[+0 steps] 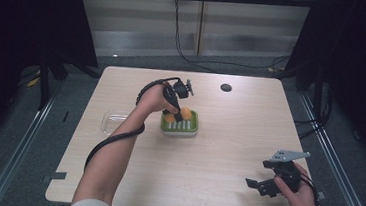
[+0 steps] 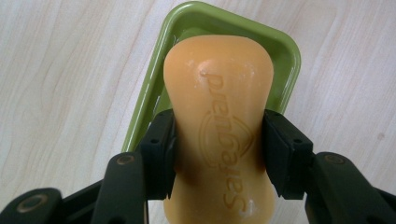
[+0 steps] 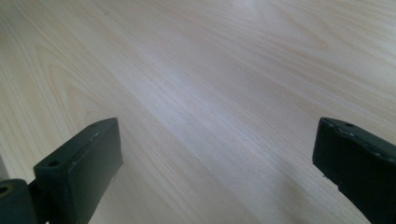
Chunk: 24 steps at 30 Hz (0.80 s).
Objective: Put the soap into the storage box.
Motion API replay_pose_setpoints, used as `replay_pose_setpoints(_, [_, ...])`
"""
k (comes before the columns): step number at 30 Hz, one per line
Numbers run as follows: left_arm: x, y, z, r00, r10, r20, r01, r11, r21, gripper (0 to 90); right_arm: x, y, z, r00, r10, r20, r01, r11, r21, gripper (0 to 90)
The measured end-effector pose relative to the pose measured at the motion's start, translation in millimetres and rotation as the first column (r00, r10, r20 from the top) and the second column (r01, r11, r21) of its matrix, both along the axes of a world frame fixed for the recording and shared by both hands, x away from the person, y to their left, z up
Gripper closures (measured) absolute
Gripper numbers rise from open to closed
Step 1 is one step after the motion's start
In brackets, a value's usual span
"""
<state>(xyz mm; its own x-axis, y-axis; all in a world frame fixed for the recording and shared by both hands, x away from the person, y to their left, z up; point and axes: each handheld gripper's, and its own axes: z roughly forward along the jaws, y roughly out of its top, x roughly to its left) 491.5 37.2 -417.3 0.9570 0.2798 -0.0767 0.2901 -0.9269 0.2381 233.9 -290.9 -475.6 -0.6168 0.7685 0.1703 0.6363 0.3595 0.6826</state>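
Soap (image 2: 218, 126), an orange waisted bar with lettering pressed into its face, sits clamped at its narrow middle between the two black jaws of the left gripper (image 2: 218, 154); both pads press its sides. Beyond and beneath the bar lies a green soap dish (image 2: 280, 51), its glossy rim visible on either side of the bar's upper end. Whether the bar touches the dish floor cannot be told.

In the high view the left gripper (image 1: 176, 113) points down into the dish (image 1: 192, 129), which stands near the middle of the light wooden table (image 1: 227, 152). Orange soap (image 1: 185, 113) shows at the gripper's tip, over the white slatted insert. A clear plastic container (image 1: 110, 121) lies on the table to the left of the dish, beside the person's forearm. A small dark round disc (image 1: 226, 87) rests toward the far edge.

The right gripper (image 1: 263, 184) is held low near the front right corner, well apart from the dish. Its jaws stand wide apart over bare wood, nothing between them.
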Motion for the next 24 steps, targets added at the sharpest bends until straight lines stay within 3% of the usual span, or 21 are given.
replay_pose_setpoints(12, [0.8,-3.0,-2.5,0.9998,-0.02,-0.001,0.02,0.9998,0.0,49.7,-0.2,0.1,0.3,1.0,0.0,0.0,0.0,1.0,0.001,1.3])
replay_pose_setpoints(16, [0.0,-4.2,-5.6,1.0,-0.006,0.008,0.006,1.0,-0.002,49.6,-0.2,0.2,0.4,1.0,0.0,-0.001,0.0,1.0,0.002,1.3])
replay_pose_setpoints(24, [1.4,-3.4,-8.0,0.9999,-0.001,-0.012,0.001,1.0,-0.005,49.7,0.0,-0.9,0.2,1.0,-0.003,0.003,0.003,1.0,0.003,1.3])
